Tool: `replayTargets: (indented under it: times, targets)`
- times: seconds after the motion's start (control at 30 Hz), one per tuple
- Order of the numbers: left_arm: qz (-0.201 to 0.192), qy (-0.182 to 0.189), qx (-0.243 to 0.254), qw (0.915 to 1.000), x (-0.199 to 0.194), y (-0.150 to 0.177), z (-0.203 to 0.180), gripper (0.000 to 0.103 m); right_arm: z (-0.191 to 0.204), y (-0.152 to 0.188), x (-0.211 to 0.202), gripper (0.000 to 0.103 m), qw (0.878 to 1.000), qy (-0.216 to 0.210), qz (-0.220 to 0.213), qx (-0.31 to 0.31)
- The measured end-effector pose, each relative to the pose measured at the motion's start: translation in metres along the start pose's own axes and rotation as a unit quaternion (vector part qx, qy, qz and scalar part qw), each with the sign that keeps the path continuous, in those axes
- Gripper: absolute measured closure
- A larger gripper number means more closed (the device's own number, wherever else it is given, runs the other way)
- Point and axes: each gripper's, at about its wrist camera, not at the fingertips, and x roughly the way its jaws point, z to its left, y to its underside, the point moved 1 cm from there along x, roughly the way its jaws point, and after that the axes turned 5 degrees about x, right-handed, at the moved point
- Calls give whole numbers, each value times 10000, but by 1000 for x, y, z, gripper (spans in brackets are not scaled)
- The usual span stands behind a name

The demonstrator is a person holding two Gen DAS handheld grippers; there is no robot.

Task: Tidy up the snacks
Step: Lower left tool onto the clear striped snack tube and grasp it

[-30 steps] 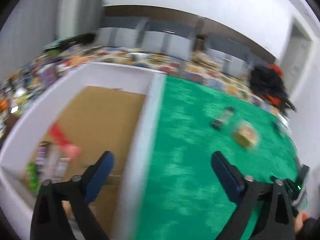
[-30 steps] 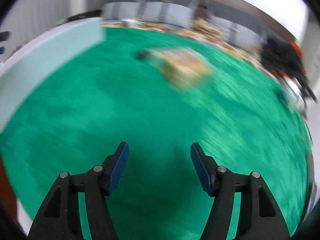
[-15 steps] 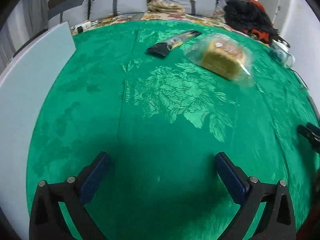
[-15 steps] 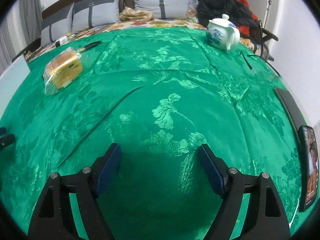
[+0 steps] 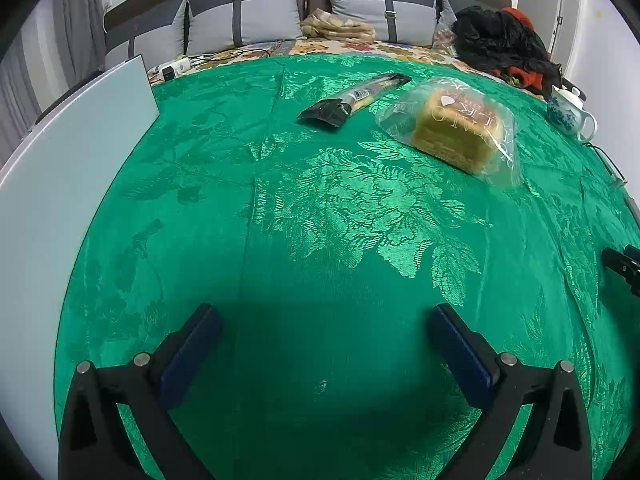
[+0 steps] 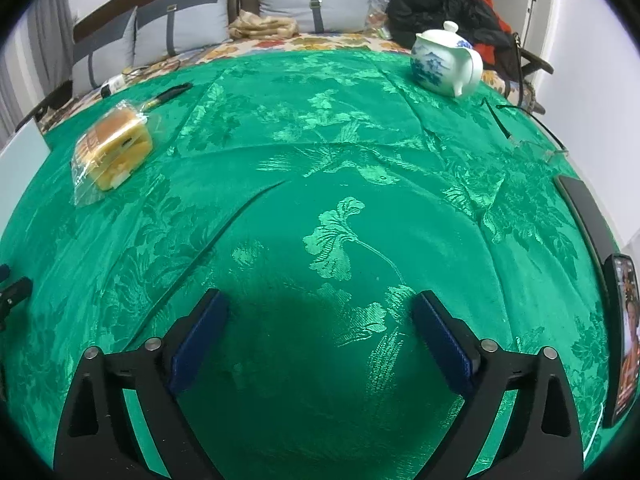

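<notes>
A bagged loaf of bread lies on the green tablecloth, far ahead and right of my left gripper. A long dark snack bar packet lies just left of the bread. A white box wall stands at the left edge. In the right wrist view the bread is at the far left, with the dark packet behind it. My right gripper is low over bare cloth. Both grippers are open and empty.
A white and blue teapot stands at the far right of the table. A phone and a dark tablet lie at the right edge. A sofa with grey cushions and dark clothes lie beyond the table.
My left gripper swung right from over the white box to the open cloth, then settled. My right gripper turned right, bringing the teapot into view. Both stayed open.
</notes>
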Motion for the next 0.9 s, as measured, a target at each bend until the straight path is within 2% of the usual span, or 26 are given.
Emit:
replayTargets:
  times: [0.53, 0.6, 0.67, 0.77, 0.9]
  targets:
    - [0, 3, -4, 10000, 0, 0, 0, 0, 0, 0, 0, 6, 10000, -2, -1, 1]
    - [191, 78, 91, 9997, 2, -4, 0, 0, 0, 0, 0, 6, 10000, -5, 0, 2]
    - [534, 265, 226, 9980, 6, -16, 5, 0, 0, 0, 0, 6, 10000, -3, -1, 1]
    - [272, 393, 38, 9989, 1, -51, 27, 0, 0, 0, 0, 6, 10000, -3, -1, 0]
    - [-2, 413, -543, 9977, 14, -126, 60, 0, 0, 0, 0, 6, 10000, -3, -1, 0]
